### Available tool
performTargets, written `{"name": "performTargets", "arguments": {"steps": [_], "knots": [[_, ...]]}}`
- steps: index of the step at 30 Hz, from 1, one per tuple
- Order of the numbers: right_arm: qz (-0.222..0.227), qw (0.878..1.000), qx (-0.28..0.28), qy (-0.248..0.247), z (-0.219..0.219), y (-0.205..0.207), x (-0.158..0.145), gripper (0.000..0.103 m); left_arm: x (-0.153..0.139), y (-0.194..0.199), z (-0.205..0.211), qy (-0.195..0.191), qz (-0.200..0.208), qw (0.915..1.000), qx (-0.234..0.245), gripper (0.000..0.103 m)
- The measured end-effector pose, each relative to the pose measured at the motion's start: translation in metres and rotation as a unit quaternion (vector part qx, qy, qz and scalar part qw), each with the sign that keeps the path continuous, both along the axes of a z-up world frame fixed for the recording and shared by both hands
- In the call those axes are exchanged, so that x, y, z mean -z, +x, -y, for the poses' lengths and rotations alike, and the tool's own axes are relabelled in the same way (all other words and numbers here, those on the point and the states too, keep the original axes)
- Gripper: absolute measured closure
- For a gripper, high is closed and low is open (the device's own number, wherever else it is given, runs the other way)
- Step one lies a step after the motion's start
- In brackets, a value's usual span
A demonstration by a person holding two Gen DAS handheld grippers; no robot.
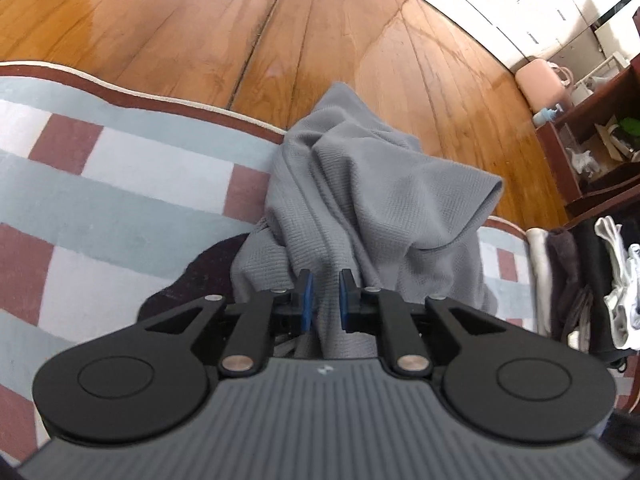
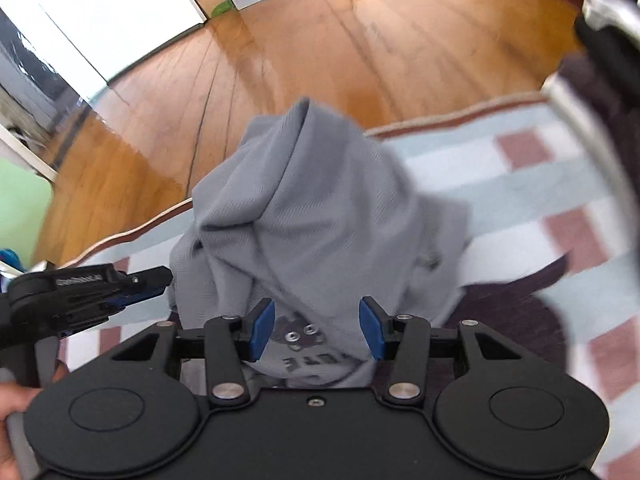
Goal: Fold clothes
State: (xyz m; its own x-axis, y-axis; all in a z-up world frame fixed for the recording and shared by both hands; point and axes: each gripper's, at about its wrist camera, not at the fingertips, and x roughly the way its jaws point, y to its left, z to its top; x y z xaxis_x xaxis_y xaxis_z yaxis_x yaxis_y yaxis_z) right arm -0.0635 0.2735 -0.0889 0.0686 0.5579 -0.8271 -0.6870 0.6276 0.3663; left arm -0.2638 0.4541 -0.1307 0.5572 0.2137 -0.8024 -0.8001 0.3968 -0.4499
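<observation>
A grey knit garment [image 1: 360,184] is bunched up in front of both grippers, over a checked rug [image 1: 120,200]. My left gripper [image 1: 325,300] is shut on a fold of it, with the cloth pinched between the blue pads. In the right wrist view the left gripper [image 2: 160,280] meets the garment's [image 2: 320,208] left edge. My right gripper [image 2: 316,330] is open, its pads wide apart on either side of the garment's dark printed graphic. A dark garment [image 2: 508,312] lies on the rug under the grey one.
Wooden floor [image 1: 200,20] lies beyond the rug's edge. A heap of folded and loose clothes [image 1: 580,280] sits at the right, with a wooden shelf [image 1: 592,140] and a pink case [image 1: 538,84] behind it. A person's hand [image 2: 12,404] holds the left gripper's handle.
</observation>
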Motion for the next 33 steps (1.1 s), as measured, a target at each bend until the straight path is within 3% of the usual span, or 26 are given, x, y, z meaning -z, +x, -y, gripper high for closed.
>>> {"name": "performTargets", "arguments": {"steps": [2,5,7,8,10,12,15,17,18,21,24,28,30,33], "knots": [[-0.017,1.0,-0.012,0.013,-0.003,0.002,0.02,0.051,0.002,-0.004,-0.002,-0.003,-0.009,1.0,-0.002,0.091],[0.006,0.999,-0.025,0.022,-0.015,0.018,0.031,0.05,0.008,-0.012,-0.006,-0.01,-0.01,0.9998,-0.013,0.091],[-0.011,0.999,-0.042,0.014,-0.025,0.029,0.037,0.05,0.009,-0.013,-0.009,-0.012,-0.009,0.9997,-0.017,0.091],[0.001,0.998,-0.055,0.01,-0.031,0.031,0.038,0.05,0.009,-0.013,-0.01,-0.012,-0.008,0.9997,-0.018,0.091],[0.024,0.996,-0.083,0.001,-0.042,0.033,0.04,0.038,0.007,-0.01,-0.011,-0.006,0.006,0.9998,-0.015,0.083],[0.042,0.99,-0.133,-0.006,-0.045,0.024,0.052,0.034,0.004,-0.004,-0.011,0.011,0.021,0.9997,-0.007,0.058],[0.069,0.976,-0.207,-0.018,-0.051,0.011,0.069,0.031,0.011,0.01,-0.014,0.025,0.01,0.9996,0.009,0.055],[0.093,0.963,-0.252,-0.028,-0.054,0.002,0.08,0.063,0.018,0.017,-0.014,0.019,0.006,0.9996,0.018,0.055],[0.134,0.957,-0.253,-0.045,-0.053,0.0,0.079,0.094,0.022,0.021,-0.014,0.017,0.003,0.9996,0.022,0.055],[0.159,0.97,-0.18,-0.02,-0.047,0.023,0.061,0.095,0.03,0.036,-0.012,0.031,-0.022,0.9983,0.045,0.054],[0.198,0.971,-0.132,0.0,-0.045,0.041,0.032,0.095,0.034,0.047,-0.013,0.043,-0.044,0.9967,0.053,0.04],[0.251,0.963,-0.095,0.007,-0.043,0.051,0.0,0.095,0.036,0.043,-0.016,0.015,-0.009,0.9988,0.047,0.032],[0.274,0.958,-0.084,-0.007,-0.041,0.048,-0.001,0.095,0.039,0.039,-0.015,-0.007,0.015,0.999,0.042,0.024],[0.291,0.955,-0.051,-0.03,-0.03,0.045,0.004,0.095,0.047,0.033,-0.02,-0.035,0.04,0.9983,0.023,0.024]]}}
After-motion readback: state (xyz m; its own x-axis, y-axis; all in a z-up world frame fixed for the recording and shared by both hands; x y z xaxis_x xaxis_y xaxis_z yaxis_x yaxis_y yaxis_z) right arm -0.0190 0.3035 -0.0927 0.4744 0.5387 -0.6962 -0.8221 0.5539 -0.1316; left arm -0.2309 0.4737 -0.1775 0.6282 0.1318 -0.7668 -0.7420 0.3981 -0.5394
